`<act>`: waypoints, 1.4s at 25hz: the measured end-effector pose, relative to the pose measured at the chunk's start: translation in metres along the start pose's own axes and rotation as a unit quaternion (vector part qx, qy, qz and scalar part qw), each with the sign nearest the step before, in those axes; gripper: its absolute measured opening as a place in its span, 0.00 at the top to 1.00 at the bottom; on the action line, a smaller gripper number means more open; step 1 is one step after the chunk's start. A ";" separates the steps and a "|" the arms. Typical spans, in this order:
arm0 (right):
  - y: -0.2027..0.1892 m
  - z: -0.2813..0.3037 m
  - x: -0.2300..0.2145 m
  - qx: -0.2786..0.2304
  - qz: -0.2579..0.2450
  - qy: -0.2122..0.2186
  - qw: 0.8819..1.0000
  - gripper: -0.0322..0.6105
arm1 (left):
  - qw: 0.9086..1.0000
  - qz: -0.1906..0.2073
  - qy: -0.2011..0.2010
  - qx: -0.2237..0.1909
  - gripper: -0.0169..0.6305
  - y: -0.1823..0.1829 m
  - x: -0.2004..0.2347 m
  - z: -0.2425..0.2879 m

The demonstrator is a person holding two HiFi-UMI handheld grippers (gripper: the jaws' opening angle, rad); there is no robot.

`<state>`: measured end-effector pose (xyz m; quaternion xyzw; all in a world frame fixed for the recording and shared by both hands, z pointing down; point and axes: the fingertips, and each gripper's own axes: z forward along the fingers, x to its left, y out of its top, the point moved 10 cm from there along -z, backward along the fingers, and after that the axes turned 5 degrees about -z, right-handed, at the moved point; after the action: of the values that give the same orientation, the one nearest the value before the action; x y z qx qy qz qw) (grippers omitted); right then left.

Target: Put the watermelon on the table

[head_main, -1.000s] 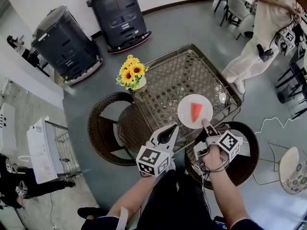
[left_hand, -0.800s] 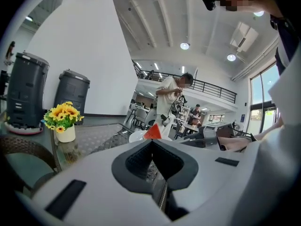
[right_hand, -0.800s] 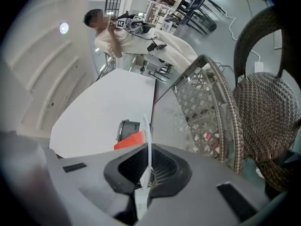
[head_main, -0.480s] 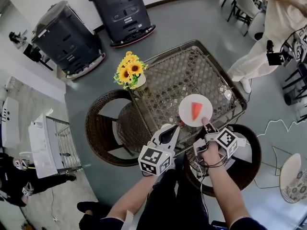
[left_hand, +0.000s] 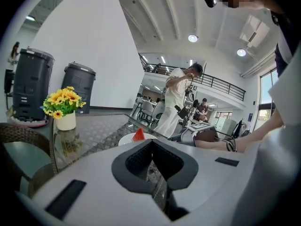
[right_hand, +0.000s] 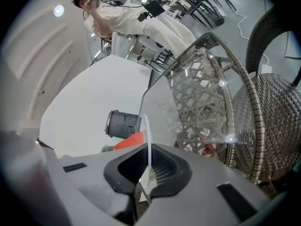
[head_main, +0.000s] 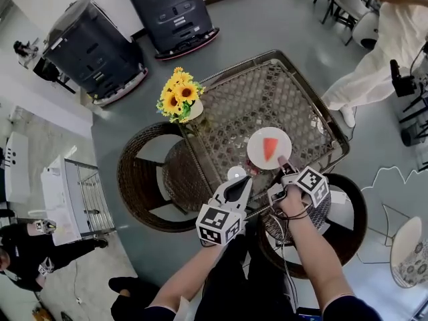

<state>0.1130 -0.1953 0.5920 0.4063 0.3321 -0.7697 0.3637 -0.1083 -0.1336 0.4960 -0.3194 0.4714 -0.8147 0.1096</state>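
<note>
While right gripper pinches rim of round white plate, red watermelon wedge on plate, at near edge of glass-topped wicker bench, left gripper closed, empty, just off that edge

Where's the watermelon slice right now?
Head view, right of centre: the watermelon slice lies on the white plate at the table's near edge, with the right gripper clamped on the plate's near rim.

The glass-topped wicker table bears a vase of sunflowers at its far left corner. A white plate is at its near right side.
</note>
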 end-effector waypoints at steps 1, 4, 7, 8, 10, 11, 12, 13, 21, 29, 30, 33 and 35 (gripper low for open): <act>0.000 0.004 -0.002 0.001 0.003 -0.004 1.000 0.93 | 1.000 -0.002 0.000 0.001 0.97 -0.001 0.001 0.003; -0.004 0.011 -0.010 0.007 0.009 -0.020 1.000 0.93 | 1.000 -0.010 0.001 0.007 0.97 -0.005 0.004 0.009; -0.003 0.017 -0.019 0.007 0.011 -0.030 0.999 0.93 | 1.000 -0.017 -0.001 0.012 0.97 -0.008 0.007 0.015; -0.003 0.020 -0.022 0.007 0.011 -0.032 0.999 0.93 | 1.000 -0.018 -0.001 0.013 0.97 -0.009 0.008 0.017; -0.001 0.025 -0.026 0.009 0.011 -0.036 0.999 0.94 | 1.000 -0.021 0.000 0.016 0.97 -0.011 0.010 0.020; -0.001 0.027 -0.028 0.009 0.011 -0.037 0.999 0.93 | 1.000 -0.023 0.001 0.018 0.97 -0.012 0.012 0.022; 0.000 0.029 -0.030 0.010 0.011 -0.038 0.999 0.93 | 1.000 -0.024 0.001 0.021 0.97 -0.013 0.013 0.025; 0.000 0.031 -0.031 0.010 0.011 -0.039 0.999 0.93 | 0.999 -0.024 0.000 0.022 0.97 -0.014 0.015 0.027; 0.002 0.043 -0.038 0.014 0.012 -0.040 0.999 0.93 | 0.999 -0.033 0.006 0.025 0.97 -0.015 0.025 0.038; 0.000 0.049 -0.043 0.025 0.001 -0.037 0.999 0.93 | 0.999 -0.040 0.009 0.031 0.97 -0.018 0.030 0.043; 0.000 0.049 -0.044 0.026 0.002 -0.037 0.999 0.94 | 0.999 -0.041 0.009 0.032 0.97 -0.019 0.030 0.043; 0.000 0.050 -0.045 0.026 0.003 -0.035 0.999 0.93 | 0.998 -0.042 0.007 0.035 0.97 -0.019 0.030 0.044; 0.000 0.051 -0.047 0.027 0.004 -0.034 0.999 0.93 | 0.998 -0.043 0.007 0.036 0.97 -0.019 0.030 0.044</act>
<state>0.1123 -0.2231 0.6553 0.3908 0.2966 -0.7903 0.3671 -0.1023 -0.1687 0.5396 -0.3299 0.4278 -0.8374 0.0825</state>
